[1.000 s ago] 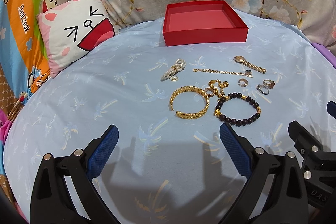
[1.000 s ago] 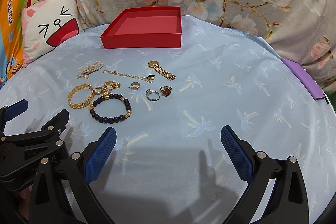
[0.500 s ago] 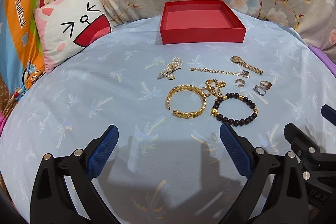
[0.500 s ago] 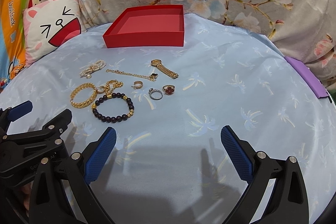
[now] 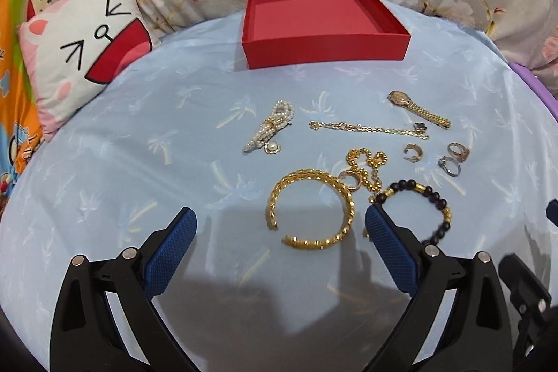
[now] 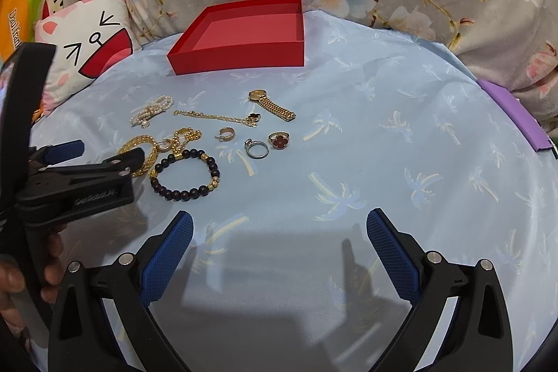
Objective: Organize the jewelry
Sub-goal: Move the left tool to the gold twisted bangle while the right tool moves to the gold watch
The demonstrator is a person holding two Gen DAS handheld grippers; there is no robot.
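bangle [image 5: 311, 211] between the spread jaws of left gripper [image 5: 280, 234]
right gripper [image 6: 279, 234] spread, holding nothing; three rings, one watch [image 5: 418, 109], one box [image 5: 324, 23].

Both cameras sit low over the near edge of the blue bedsheet [image 5: 104, 145], each looking forward between its own gripper's fingers toward the far edge, where the red box [image 5: 324, 49] stands. The left view is close to the jewelry; the right view looks from farther right. Both share the box, the jewelry cluster and the cat pillow [image 6: 87, 47].
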